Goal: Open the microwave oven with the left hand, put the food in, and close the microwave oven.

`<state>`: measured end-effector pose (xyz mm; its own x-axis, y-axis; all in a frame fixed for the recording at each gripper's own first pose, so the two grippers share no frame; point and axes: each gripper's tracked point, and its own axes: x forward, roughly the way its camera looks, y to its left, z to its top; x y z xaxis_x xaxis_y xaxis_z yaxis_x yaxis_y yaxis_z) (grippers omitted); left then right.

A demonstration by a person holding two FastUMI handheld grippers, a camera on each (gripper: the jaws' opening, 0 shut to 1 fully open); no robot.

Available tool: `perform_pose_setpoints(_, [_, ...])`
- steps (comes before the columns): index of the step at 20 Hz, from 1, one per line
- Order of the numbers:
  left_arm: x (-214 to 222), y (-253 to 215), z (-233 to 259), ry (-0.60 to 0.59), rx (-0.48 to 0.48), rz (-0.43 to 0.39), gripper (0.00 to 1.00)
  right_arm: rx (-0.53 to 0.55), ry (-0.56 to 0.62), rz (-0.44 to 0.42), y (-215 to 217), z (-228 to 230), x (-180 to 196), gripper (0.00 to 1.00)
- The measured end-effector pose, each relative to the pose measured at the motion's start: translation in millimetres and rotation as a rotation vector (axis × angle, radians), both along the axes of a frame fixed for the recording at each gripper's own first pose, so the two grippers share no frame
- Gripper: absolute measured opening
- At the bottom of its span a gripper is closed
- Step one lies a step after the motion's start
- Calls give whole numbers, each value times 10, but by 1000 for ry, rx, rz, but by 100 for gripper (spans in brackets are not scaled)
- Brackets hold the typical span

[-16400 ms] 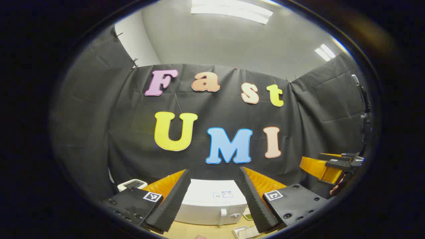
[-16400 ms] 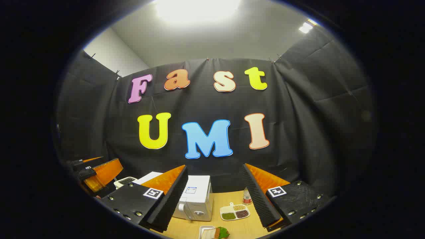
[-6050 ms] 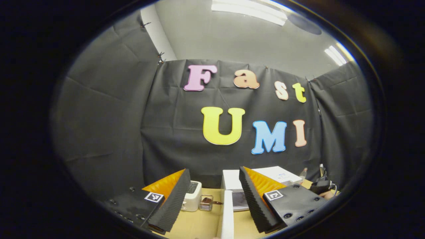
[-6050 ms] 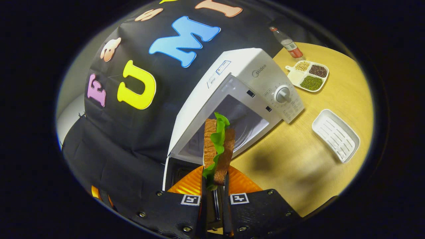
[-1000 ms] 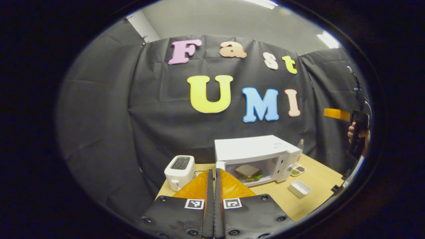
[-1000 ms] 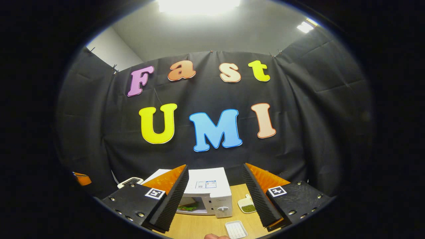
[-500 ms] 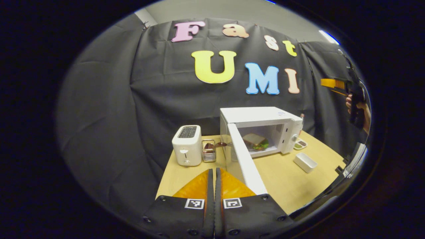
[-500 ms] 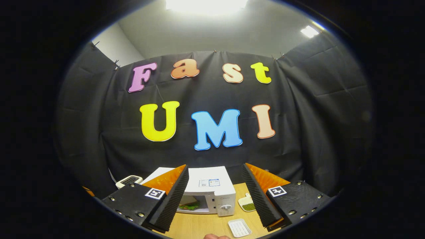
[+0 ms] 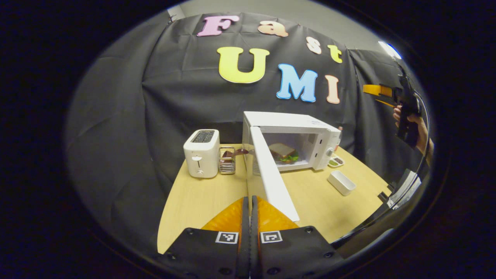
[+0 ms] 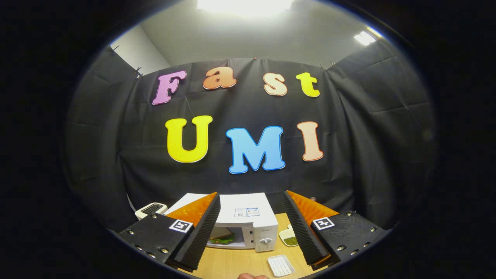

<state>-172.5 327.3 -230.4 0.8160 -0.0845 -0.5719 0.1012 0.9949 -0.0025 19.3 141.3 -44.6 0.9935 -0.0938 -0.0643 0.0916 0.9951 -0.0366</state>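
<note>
In the left gripper view, the left claw is showing its two fingers pressed together on nothing, hanging just short of the free edge of the microwave oven's door, which is standing wide open, while the sandwich is lying inside the microwave oven on the desk. In the right gripper view, the right claw is gaping wide and empty, held high and back. Opening and loading look done; closing the door is what seems left.
</note>
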Motion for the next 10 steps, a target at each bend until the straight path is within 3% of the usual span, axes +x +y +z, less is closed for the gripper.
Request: perform_pose_setpoints(10, [151,-950,-90,35,-50,-52,9,11,-10,7,-552,64,232,97])
